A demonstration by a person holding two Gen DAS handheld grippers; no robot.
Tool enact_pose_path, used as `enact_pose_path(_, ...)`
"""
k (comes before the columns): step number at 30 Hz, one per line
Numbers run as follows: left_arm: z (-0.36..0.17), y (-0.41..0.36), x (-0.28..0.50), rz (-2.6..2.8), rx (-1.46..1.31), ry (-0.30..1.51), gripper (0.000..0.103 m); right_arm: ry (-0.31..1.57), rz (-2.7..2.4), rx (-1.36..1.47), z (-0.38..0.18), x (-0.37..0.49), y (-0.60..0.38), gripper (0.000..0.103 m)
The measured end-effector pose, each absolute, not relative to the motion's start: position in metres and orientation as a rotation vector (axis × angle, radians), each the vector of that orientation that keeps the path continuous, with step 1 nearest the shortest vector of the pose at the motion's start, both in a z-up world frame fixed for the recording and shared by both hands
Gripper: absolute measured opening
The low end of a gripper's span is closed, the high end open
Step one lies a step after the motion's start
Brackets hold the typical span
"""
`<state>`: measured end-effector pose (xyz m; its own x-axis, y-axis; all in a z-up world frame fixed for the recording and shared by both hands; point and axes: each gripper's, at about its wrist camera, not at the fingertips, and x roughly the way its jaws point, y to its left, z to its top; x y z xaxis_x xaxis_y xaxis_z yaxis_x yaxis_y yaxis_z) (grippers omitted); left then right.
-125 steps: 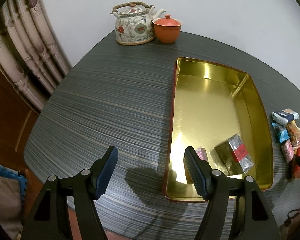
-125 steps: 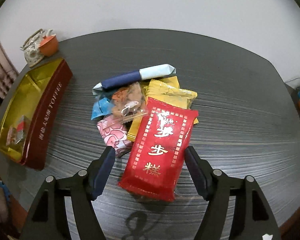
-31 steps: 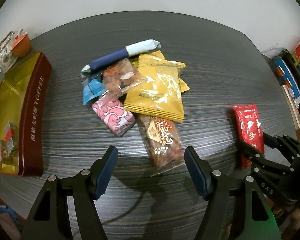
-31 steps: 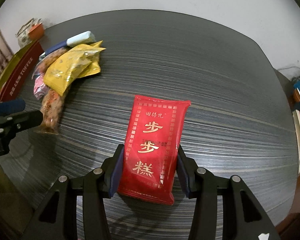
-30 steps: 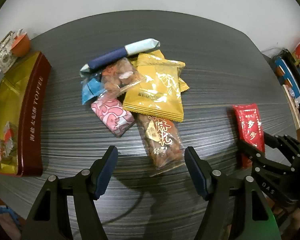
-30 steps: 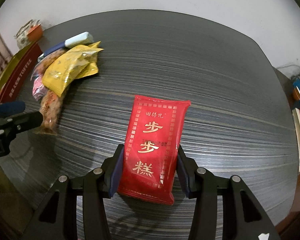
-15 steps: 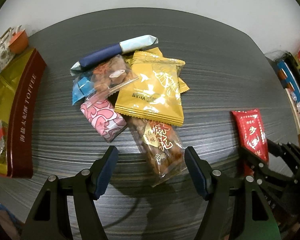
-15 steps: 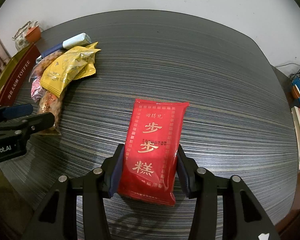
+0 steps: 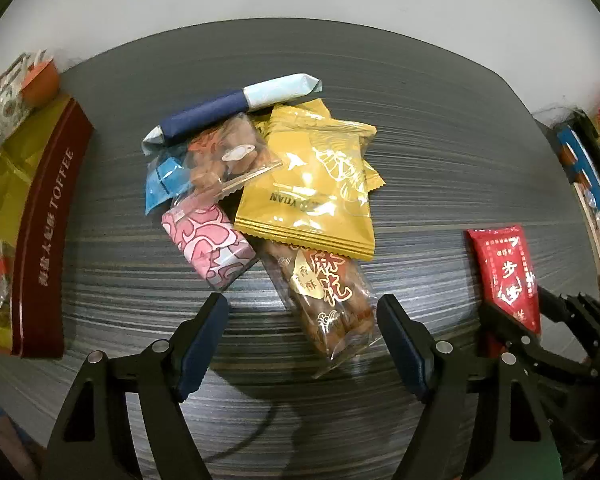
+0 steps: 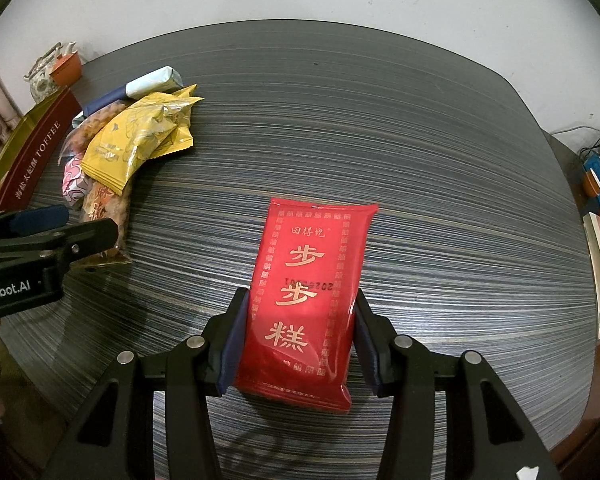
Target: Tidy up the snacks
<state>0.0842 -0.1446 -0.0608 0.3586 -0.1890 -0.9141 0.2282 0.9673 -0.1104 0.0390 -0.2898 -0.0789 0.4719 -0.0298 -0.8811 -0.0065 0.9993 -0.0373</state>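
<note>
In the left wrist view, the left gripper (image 9: pixel 302 316) hangs over the dark striped tabletop (image 9: pixel 440 152) with its fingers (image 9: pixel 204 344) spread wide; they have just been opening further. The near end of a clear packet of brown twists (image 9: pixel 328 300) lies between them, closer to the right finger, and neither pad presses on it. Beyond it a heap of snacks sits in the middle of the tabletop: a yellow pouch (image 9: pixel 312 196) overlapping the twist packet, a pink patterned bar (image 9: pixel 208 248) to its left, a clear nut bag (image 9: pixel 228 160), a small blue sachet (image 9: pixel 162 184) and a long navy and pale blue bar (image 9: pixel 236 102) at the back. At the far left stands a dark red toffee tin (image 9: pixel 40 240) with a gold inside; a few small wrapped pieces lie at its near end, too blurred to name. Behind it are a patterned teapot (image 9: pixel 6 92) and an orange cup (image 9: pixel 40 80). On the right, the right gripper (image 9: pixel 516 320) grips a red cake packet (image 9: pixel 504 264).

In the right wrist view, the right gripper's (image 10: pixel 298 336) fingers are partly closed, both pads pressed against the long sides of the red cake packet (image 10: pixel 308 292), which lies along them above the tabletop (image 10: pixel 420 140), well apart from the tin. The left gripper (image 10: pixel 56 224) shows at the left edge, over the end of the twist packet (image 10: pixel 104 208). The yellow pouch (image 10: pixel 136 140) tops the heap, with the toffee tin (image 10: pixel 32 156) beyond, its contents hidden here.
</note>
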Motion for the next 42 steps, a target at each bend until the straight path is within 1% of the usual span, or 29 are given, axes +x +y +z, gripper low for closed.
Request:
enact_pose_path(12, -0.069, -0.167, 0.094, -0.271, 0.053, 1.224, 0.077, 1.078, -0.015, -0.034, -0.079, 0.038, -0.29, 0.045)
enact_pose_path(16, -0.072, -0.167, 0.096, -0.274, 0.07, 1.21, 0.076, 1.078, -0.014, -0.035, -0.079, 0.038, -0.29, 0.045)
enact_pose_path(18, -0.072, -0.167, 0.096, -0.274, 0.074, 1.204, 0.072, 1.078, -0.014, -0.035, -0.079, 0.038, -0.29, 0.045)
enact_pose_path(21, -0.072, -0.168, 0.096, -0.265, 0.101, 1.19, 0.061, 1.078, -0.014, -0.035, -0.079, 0.038, -0.29, 0.045)
enact_pose_path(23, -0.071, -0.165, 0.094, -0.262, 0.107, 1.182, 0.046, 1.078, -0.015, -0.034, -0.079, 0.038, -0.29, 0.045)
enact_pose_path(25, -0.07, -0.163, 0.093, -0.257, 0.115, 1.179, 0.039, 1.078, -0.015, -0.034, -0.079, 0.038, -0.29, 0.045)
enact_pose_path(42, -0.057, -0.149, 0.073, -0.309, 0.146, 1.175, 0.039, 1.078, -0.015, -0.035, -0.079, 0.039, -0.29, 0.045)
